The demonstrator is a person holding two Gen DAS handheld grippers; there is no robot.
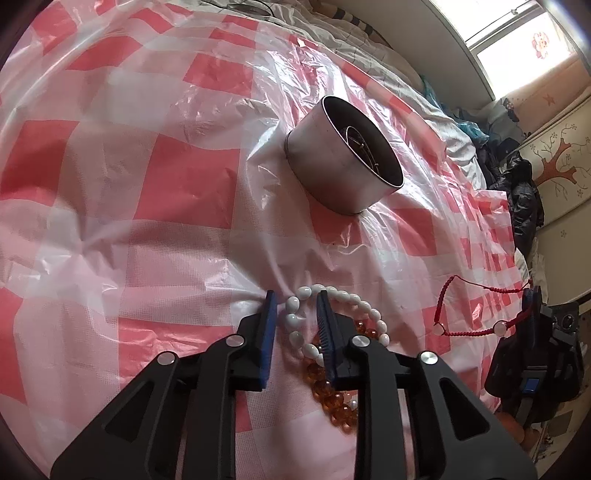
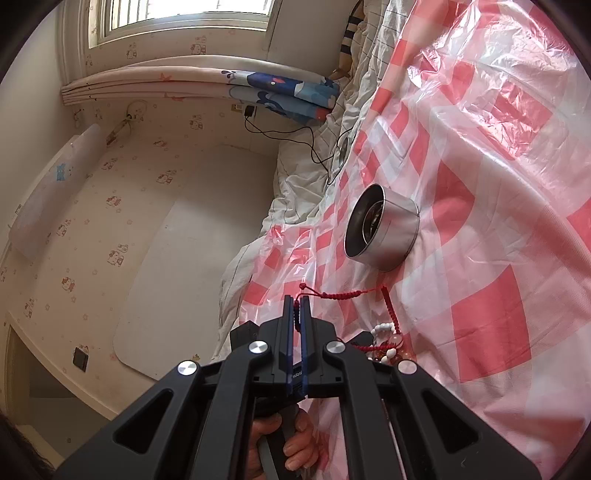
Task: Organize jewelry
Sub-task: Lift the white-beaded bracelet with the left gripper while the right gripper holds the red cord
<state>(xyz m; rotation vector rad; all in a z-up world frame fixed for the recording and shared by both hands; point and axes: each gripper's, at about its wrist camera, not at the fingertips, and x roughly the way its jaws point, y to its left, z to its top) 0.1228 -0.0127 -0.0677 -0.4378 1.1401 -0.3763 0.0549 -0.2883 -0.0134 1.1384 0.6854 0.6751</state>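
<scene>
A round metal tin (image 1: pixel 343 158) stands on the pink checked plastic sheet (image 1: pixel 147 184), with thin metal rings inside; it also shows in the right wrist view (image 2: pixel 384 227). My left gripper (image 1: pixel 297 301) is open, its jaws astride one side of a white bead bracelet (image 1: pixel 369 306) that lies over an amber bead bracelet (image 1: pixel 332 398). My right gripper (image 2: pixel 296 304) is shut on a red braided cord bracelet (image 2: pixel 343 295) and holds it above the sheet; the cord (image 1: pixel 476 332) and the gripper (image 1: pixel 532 295) show at the right in the left wrist view.
The sheet covers a bed with white bedding (image 2: pixel 295 192) at its edges. A black cable (image 2: pixel 291 133) runs over the bedding. Dark clothes (image 1: pixel 517 184) lie at the bed's far side. A wall and window (image 2: pixel 177 22) are beyond.
</scene>
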